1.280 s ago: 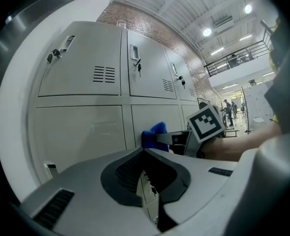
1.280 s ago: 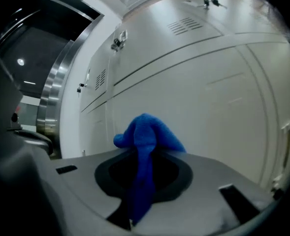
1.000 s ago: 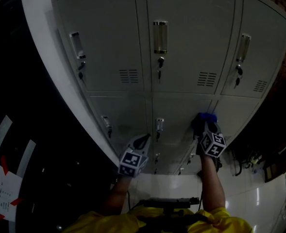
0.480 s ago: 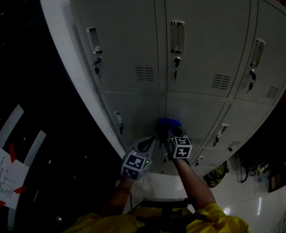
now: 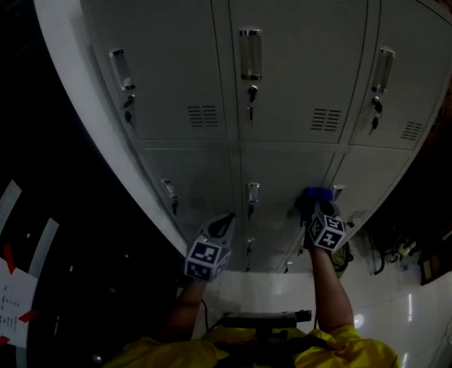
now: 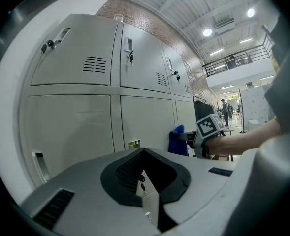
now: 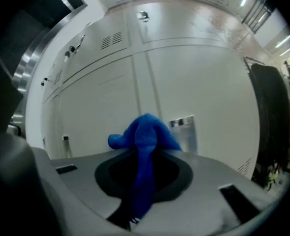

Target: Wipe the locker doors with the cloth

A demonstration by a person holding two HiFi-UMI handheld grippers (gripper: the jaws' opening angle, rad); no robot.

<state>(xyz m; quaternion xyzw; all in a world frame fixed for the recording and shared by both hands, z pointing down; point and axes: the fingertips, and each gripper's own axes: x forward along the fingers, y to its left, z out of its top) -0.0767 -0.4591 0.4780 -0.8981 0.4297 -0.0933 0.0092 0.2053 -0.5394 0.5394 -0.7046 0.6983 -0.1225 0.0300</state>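
Right tool (image 7: 144, 183) clamps the blue cloth (image 5: 314, 193) against a middle-row locker door (image 5: 287, 173), at 4 o'clock. Left tool (image 6: 148, 193) is empty, jaws slightly apart. Press evenly, overlap strokes, and skirt the handle (image 7: 184, 132) beside it.

My left gripper (image 5: 222, 225) at 6 o'clock, jaws apart, empty; right gripper (image 5: 316, 205) at 4, clamped on cloth (image 7: 145, 151); arms outstretched.

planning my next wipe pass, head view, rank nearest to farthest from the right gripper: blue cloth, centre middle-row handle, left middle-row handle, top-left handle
1. blue cloth, clamped in the right gripper.
2. centre middle-row handle, just to its left.
3. left middle-row handle, farther left.
4. top-left handle, high at far left.
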